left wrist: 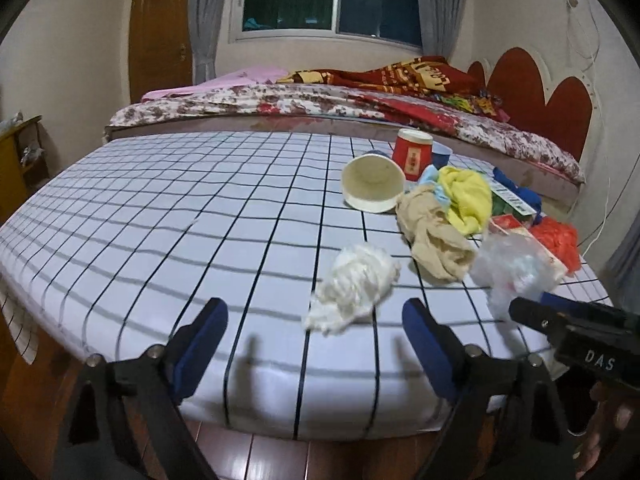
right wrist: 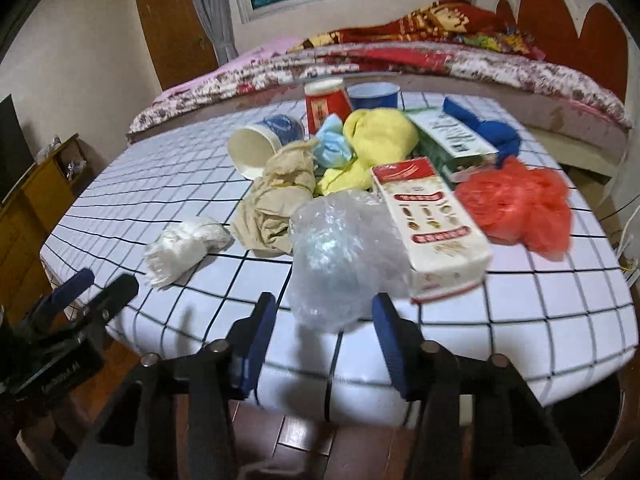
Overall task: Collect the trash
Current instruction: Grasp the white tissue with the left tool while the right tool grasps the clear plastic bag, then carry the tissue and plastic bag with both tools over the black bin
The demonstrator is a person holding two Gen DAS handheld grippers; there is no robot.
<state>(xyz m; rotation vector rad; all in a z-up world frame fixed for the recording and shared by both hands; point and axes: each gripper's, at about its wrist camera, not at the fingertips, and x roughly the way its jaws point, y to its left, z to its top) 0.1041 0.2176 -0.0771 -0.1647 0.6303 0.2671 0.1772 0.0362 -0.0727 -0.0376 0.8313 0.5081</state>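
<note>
Left gripper [left wrist: 316, 336] wide open, holding nothing; white wad [left wrist: 354, 286] just ahead between the finger lines, not touched. Right gripper [right wrist: 324, 316] part open, clear bag [right wrist: 340, 256] bulging between the tips, contact unclear. Behind: tan rag [right wrist: 276, 204], tipped cup [left wrist: 372, 186], yellow cloth [right wrist: 376, 140], carton [right wrist: 432, 220], red bag [right wrist: 520, 204]. Table [left wrist: 160, 220] bare on the left; near edge just under both grippers.

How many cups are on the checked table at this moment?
3. A white paper cup lies on its side at the pile's left edge; a red cup stands behind the pile; a blue cup stands just right of it. Others may be hidden under the pile.
</note>
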